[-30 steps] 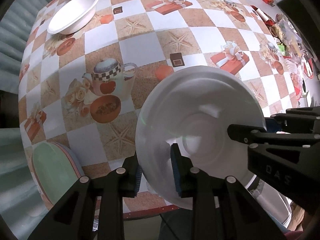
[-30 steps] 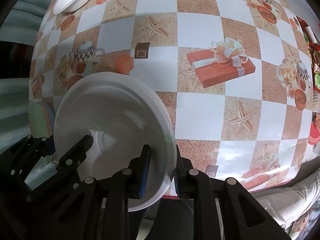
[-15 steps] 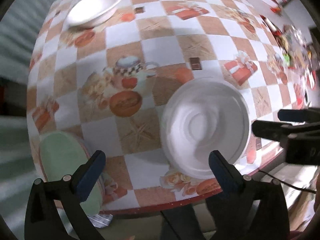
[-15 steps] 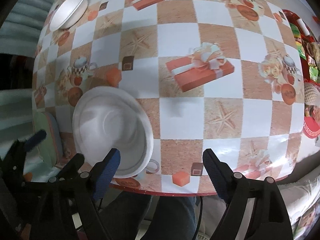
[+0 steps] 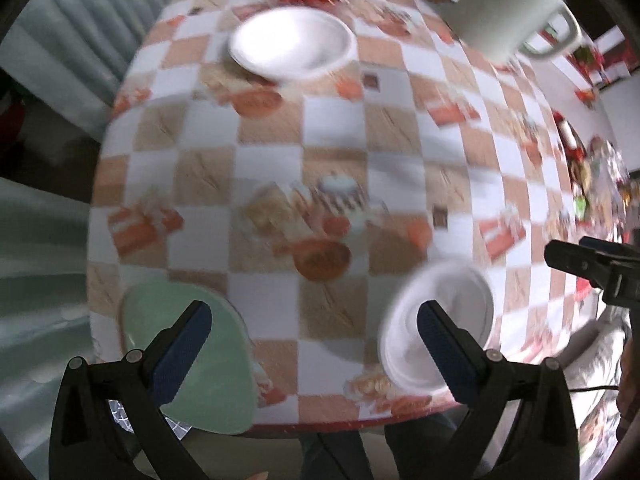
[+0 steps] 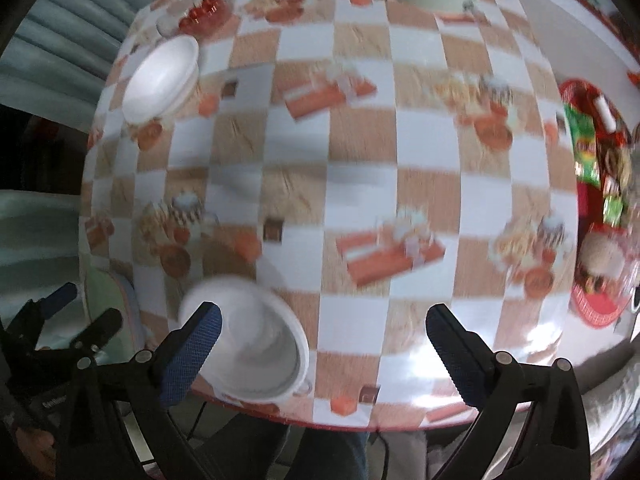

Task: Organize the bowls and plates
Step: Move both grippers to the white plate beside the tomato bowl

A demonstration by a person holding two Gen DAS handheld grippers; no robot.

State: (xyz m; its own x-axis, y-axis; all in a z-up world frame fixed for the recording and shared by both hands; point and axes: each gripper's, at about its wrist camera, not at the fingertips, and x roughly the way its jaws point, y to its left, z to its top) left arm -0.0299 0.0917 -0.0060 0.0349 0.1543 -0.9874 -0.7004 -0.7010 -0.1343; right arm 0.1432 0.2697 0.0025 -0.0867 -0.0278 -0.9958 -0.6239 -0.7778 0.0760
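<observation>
Currently, on view:

1. L claw (image 5: 308,330): spread wide, nothing between pads, hanging above near edge of table (image 5: 332,132).
2. R claw (image 6: 322,332): also spread wide, holding nothing, above same near edge.
3. White plate (image 5: 440,320): lying flat on table nr front edge, free of both claws; blurred.
4. White bowl (image 5: 292,42): far-left part of table, well apart from plate.
5. Green plate (image 5: 192,344): at front-left corner, overhanging edge.
6. Misc.: pale mug (image 5: 508,4) at far side; red tray w/ packets (image 6: 596,184) at right edge.
</observation>
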